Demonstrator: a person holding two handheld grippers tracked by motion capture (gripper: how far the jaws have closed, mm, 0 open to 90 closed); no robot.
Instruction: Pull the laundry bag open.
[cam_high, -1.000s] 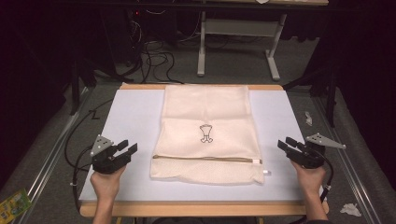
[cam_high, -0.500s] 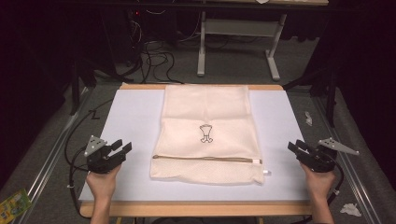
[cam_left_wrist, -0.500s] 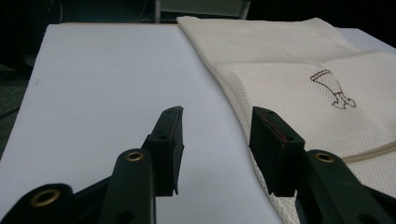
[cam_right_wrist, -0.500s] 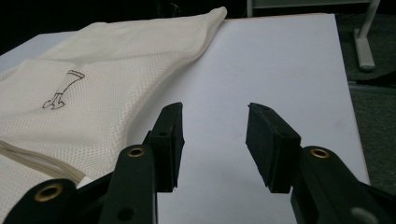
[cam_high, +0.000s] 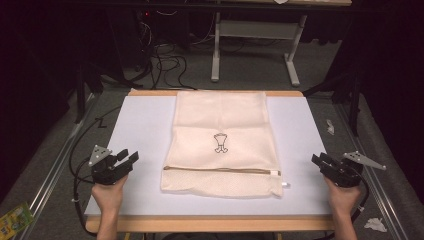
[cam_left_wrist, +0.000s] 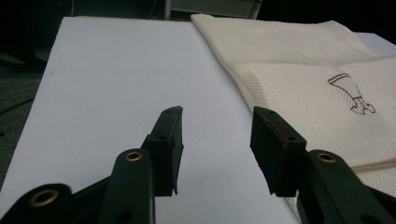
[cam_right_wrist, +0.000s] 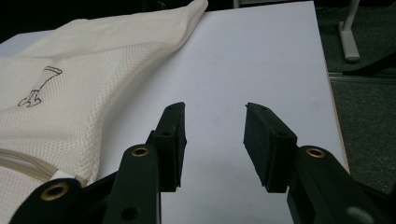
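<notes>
A cream mesh bag (cam_high: 222, 125) lies flat in the middle of the white tabletop (cam_high: 142, 130). It has a small dark emblem (cam_high: 220, 142) and a zipper (cam_high: 220, 171) running across near its front end. My left gripper (cam_high: 129, 157) rests at the table's left edge, open and empty, with the bag (cam_left_wrist: 303, 70) off to the right of its jaws (cam_left_wrist: 217, 121). My right gripper (cam_high: 319, 161) sits at the right edge, open. Its jaws (cam_right_wrist: 215, 116) have just been closing a little over bare table with nothing between them. The bag (cam_right_wrist: 84, 79) lies to their left.
The table has a wooden front rim (cam_high: 210, 224). Cables (cam_high: 82, 150) trail on the floor at the left. A desk frame (cam_high: 250, 45) stands behind the table. A green packet (cam_high: 12, 220) and a crumpled scrap (cam_high: 375, 224) lie on the floor at either side.
My right gripper has shifted rightward, away from the bag, to the table's right edge. My left gripper has hardly moved. The bag lies as before.
</notes>
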